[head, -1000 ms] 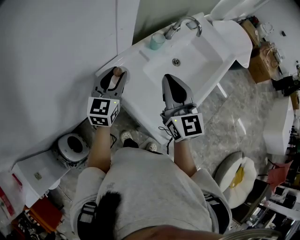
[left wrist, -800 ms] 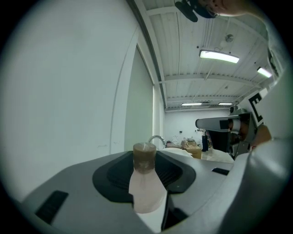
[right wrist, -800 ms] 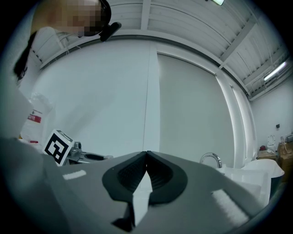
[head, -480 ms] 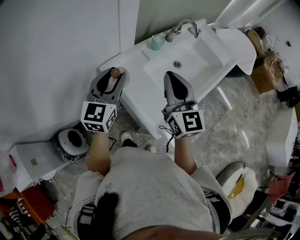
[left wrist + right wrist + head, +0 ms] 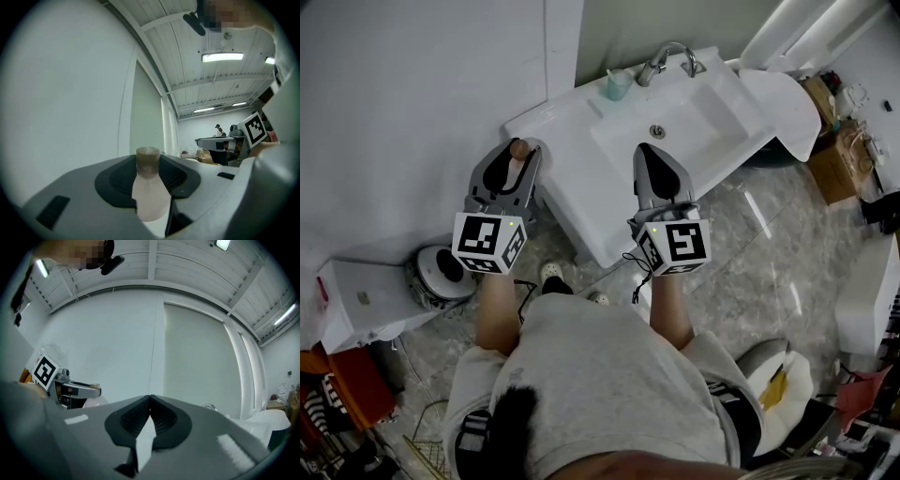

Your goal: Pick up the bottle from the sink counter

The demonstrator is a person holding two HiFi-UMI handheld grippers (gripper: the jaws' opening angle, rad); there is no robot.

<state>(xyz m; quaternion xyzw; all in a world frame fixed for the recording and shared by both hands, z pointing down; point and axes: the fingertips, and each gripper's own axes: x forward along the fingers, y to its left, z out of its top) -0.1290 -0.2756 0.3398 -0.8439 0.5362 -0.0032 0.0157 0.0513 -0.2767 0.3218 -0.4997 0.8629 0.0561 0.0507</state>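
Lift stage, by the look of it. Small pale bottle [image 5: 149, 197] with a brown cap [image 5: 147, 161], upright between the pads of the left gripper [image 5: 517, 159]. Jaws part-way open and pressed on its sides just below the cap. Seen from the head view at the left end of the white sink counter [image 5: 567, 155], at about 9 o'clock from the basin [image 5: 698, 117] and close to the wall [image 5: 412, 112]. Cannot tell whether the base is clear of the counter, since the gripper body hides it.

Right gripper [image 5: 649, 155] with pads closed together and nothing between them, over the counter's front at about 6 o'clock from the drain.

To do this well:
- Hold the squeeze even. The grip sits high on the bottle, so most of the body probably hangs below the pads and could pivot or slide if pressure eases.
- Raise straight up with the gripper level and no roll of the wrist, to hold the cap at 12 o'clock.
- Draw toward 6 o'clock, away from the wall, only once plainly above the counter edge.
- Leave alone the teal cup [image 5: 617, 84] and faucet [image 5: 664, 58] at 12 o'clock of the basin, both well apart from the bottle.
- Park the right gripper out of the path, ready beneath only if the bottle starts to slip.
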